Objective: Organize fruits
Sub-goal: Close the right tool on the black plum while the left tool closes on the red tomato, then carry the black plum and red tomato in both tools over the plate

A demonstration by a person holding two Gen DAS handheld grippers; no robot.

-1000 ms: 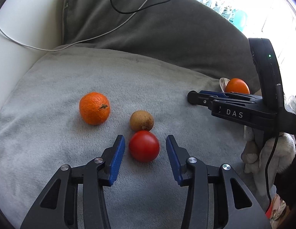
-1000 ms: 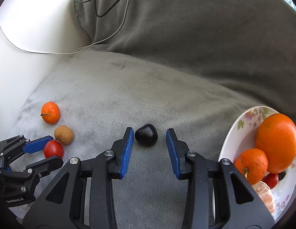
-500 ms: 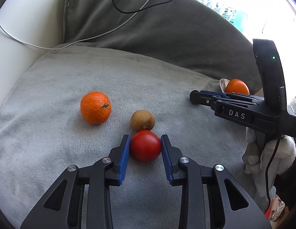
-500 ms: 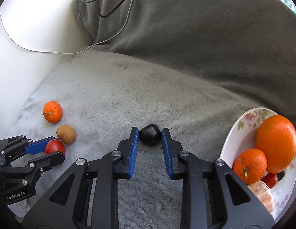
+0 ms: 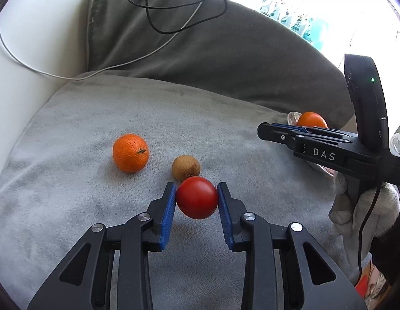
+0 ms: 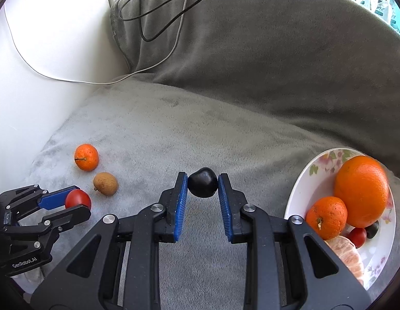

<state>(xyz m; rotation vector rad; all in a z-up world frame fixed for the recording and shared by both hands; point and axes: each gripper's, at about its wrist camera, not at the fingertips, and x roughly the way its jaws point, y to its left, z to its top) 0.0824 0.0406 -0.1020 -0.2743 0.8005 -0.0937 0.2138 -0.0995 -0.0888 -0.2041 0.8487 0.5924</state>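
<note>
Right gripper (image 6: 202,187) clamped on a small dark fruit (image 6: 202,186), blue pads (image 6: 181,201) pressing both sides. Floral plate (image 6: 303,180) at 3 o'clock holds a large orange (image 6: 361,191), a mandarin (image 6: 326,218), peeled segments and a small tomato. At 9 o'clock, left gripper (image 6: 79,202) grips a red tomato (image 6: 77,199). Loose mandarin (image 6: 86,157) and brown fruit (image 6: 106,183) at 10 o'clock on the grey cushion (image 6: 174,129).

I see a light grey plush cushion (image 6: 174,129) as the surface, with a darker grey back cushion (image 6: 277,64) rising along its far edge. A white wall (image 6: 45,64) stands at its left edge. A black cable (image 5: 174,7) and a white cable (image 6: 70,78) trail over the back cushion's top left corner. Bright daylight comes from a window (image 5: 316,7) at upper right.
</note>
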